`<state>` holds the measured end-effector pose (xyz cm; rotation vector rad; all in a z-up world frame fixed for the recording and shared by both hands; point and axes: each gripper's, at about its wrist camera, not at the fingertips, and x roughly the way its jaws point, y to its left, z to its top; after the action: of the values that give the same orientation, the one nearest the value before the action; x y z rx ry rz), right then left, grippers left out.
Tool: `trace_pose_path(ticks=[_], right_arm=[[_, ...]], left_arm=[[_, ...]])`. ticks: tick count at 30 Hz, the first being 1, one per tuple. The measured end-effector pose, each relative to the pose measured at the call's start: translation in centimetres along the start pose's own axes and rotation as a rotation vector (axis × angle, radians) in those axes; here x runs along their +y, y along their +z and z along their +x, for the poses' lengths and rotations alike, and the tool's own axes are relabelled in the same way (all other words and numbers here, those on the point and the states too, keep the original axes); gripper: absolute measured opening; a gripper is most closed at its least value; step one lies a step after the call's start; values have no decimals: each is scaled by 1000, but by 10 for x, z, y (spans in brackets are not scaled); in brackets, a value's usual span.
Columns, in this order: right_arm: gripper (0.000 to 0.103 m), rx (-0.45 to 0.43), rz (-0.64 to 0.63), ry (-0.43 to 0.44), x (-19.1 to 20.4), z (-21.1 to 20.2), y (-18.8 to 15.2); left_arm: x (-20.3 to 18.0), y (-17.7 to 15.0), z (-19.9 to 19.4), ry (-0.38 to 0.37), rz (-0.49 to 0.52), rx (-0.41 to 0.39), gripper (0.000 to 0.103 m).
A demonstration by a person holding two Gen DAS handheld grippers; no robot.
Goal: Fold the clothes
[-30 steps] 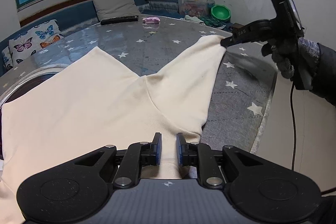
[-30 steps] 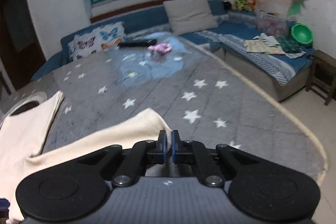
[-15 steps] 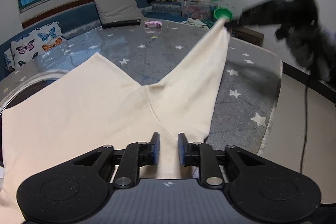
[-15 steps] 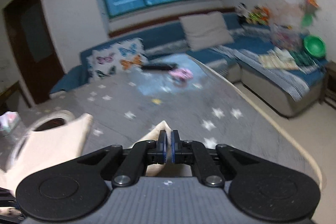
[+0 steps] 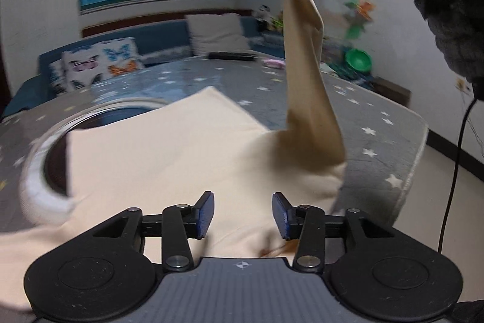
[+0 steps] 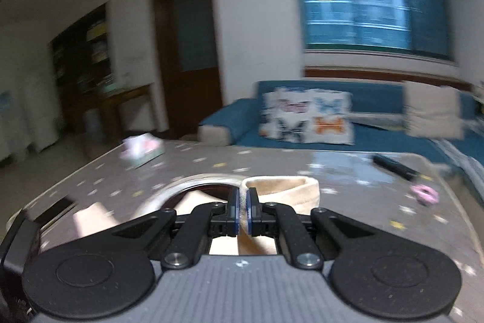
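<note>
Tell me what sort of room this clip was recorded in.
Most likely a home living room: a blue sofa with a butterfly-print cushion under a wide window, and a star-patterned table where a cream garment is being folded.

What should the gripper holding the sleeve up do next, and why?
Probably carry the sleeve across and lay it on the cream shirt. The right gripper is pinching the cuff high above the table, and the shirt's body lies flat.
</note>
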<state>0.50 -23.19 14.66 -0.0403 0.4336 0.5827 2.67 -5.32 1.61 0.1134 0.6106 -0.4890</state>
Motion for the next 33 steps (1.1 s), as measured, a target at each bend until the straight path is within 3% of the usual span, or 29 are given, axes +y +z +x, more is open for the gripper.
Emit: trace_pose_path(ticks=[8, 13, 18, 27, 30, 32, 33], right_arm=[[4, 148, -84, 181, 81, 66, -21], [11, 190, -77, 254, 96, 76, -31], [11, 220, -123, 200, 77, 61, -36], [11, 407, -88, 39, 14, 42, -93], [11, 424, -38, 22, 1, 36, -109], [11, 425, -4, 23, -5, 33, -117], [11, 426, 7, 25, -6, 32, -120]], left_arm=[[33, -22, -24, 82, -115, -9, 50], [45, -28, -31, 108, -150, -6, 51], [52, -33, -39, 134, -171, -1, 52], [68, -24, -25, 178, -229, 24, 49], [69, -21, -16, 185, -244, 44, 36], [69, -21, -12, 197, -247, 51, 16], [69, -21, -11, 206, -249, 52, 12]])
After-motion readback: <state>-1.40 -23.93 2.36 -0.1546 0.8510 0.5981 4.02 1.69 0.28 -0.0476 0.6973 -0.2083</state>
